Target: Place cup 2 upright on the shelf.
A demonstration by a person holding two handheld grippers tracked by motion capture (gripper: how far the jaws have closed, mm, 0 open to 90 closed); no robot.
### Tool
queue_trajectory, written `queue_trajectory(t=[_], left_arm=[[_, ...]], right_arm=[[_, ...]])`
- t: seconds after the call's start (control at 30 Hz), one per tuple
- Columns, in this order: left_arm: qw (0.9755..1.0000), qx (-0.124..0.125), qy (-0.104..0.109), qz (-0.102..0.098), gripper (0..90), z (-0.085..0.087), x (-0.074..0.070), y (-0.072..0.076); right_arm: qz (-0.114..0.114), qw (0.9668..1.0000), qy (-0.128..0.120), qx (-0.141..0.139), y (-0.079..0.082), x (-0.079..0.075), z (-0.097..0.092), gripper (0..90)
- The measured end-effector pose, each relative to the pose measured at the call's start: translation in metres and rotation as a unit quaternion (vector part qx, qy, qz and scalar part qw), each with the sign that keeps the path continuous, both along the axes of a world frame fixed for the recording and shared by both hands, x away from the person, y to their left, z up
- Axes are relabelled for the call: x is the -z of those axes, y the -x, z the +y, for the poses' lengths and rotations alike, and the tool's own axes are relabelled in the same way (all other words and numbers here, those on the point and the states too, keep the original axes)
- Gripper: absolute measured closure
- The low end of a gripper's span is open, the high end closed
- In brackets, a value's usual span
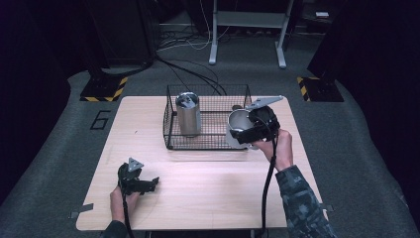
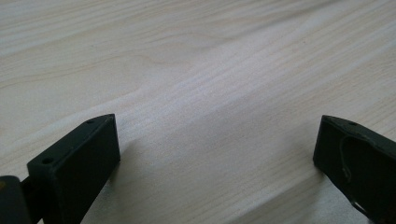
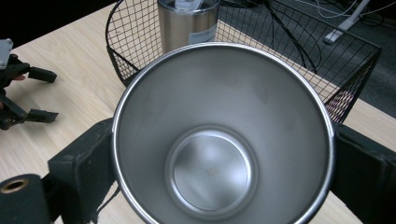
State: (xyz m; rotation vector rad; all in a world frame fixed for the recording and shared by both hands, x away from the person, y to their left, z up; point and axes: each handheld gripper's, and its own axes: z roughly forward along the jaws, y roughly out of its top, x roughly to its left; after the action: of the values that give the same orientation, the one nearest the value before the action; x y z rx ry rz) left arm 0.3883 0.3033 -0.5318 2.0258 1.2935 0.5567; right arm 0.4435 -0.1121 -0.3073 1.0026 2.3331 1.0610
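Two cups: steel, both at the wire basket point(image 1: 171, 119); one held, one already inside.
Landmark: the basket, on the far half of the table point(image 1: 198, 198).
Left gripper point(image 1: 153, 182): rested on the table well in front of the basket, nearest the person; jaws spread wide, nothing between them; bare wood is seen past its jaws in the left gripper view.
Left hand point(image 1: 120, 198): wrapped on that gripper's handle at the near table edge.
Right gripper point(image 1: 236, 133): held at the basket's front right corner; jaws closed against opposite sides of the open cup point(image 3: 219, 140), seen pressed to its wall in the right gripper view.
Held cup: at the front right corner of the basket, mouth towards the gripper camera, empty inside; whether it is clear of the table or of the basket rim cannot be told.
Second cup point(image 1: 188, 114): lidded, upright inside the basket, left part.
Step in hand: judged as carrying the open cup to the basket.
Next move: judged to need a lift over the front rim, then a set-down in the free right part of the basket floor.
In the way: the basket's front wire wall; the lidded cup is well to the side, so little risk there.
Beyond the basket: cables point(image 1: 198, 74) on the floor, a grey stand point(image 1: 247, 29), yellow-black striped bases point(image 1: 101, 89).
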Motion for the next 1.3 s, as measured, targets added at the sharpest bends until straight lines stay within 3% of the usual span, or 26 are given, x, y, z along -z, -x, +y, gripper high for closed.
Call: queue_trajectory(t=[0.67, 1.3], left_arm=[[1.0000, 0.000, 0.000, 0.000, 0.4, 0.000, 0.000, 0.000], [1.0000, 0.000, 0.000, 0.000, 0.3, 0.000, 0.000, 0.000]], right_arm=[[0.003, 1.0000, 0.008, 0.001, -0.031, -0.015, 0.013, 5.8], [0.011, 0.9998, 0.018, 0.006, -0.066, -0.019, 0.023, 5.8]])
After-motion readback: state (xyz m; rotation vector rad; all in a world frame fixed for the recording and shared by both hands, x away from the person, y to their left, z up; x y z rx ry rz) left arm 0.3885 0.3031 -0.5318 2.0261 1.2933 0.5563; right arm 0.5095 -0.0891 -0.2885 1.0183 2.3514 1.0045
